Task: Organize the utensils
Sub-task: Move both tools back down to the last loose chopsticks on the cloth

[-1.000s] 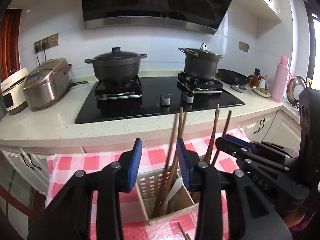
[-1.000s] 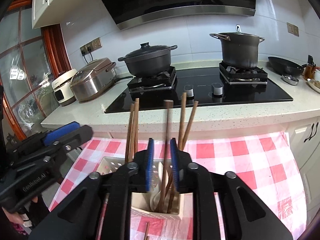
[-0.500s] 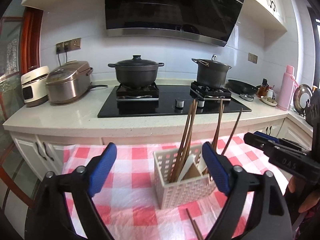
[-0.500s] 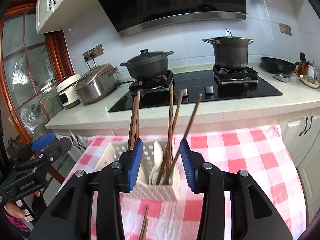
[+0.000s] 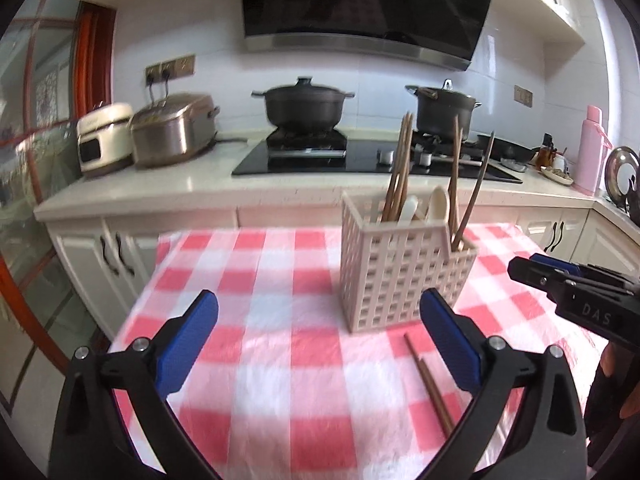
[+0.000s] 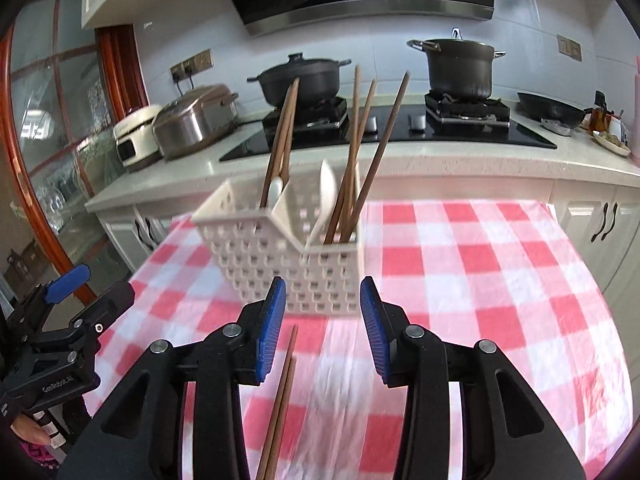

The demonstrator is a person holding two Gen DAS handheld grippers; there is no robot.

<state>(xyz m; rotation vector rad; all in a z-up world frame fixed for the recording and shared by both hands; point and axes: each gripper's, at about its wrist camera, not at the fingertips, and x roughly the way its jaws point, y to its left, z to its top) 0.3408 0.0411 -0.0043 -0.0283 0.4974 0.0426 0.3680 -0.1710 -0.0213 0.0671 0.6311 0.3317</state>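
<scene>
We backed both claws off basket (image 5: 404,276): left claw (image 5: 316,340) wide open, right claw (image 6: 322,328) open, both empty. Chopstick pair (image 6: 280,404) still flat on desk (image 6: 480,280) below right claw; grab next.

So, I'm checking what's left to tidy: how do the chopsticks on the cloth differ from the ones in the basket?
The loose chopsticks lie flat on the checked cloth; the basket chopsticks stand leaning in the white basket. The loose ones are a single pair, the basket ones several. All are brown wood.
</scene>
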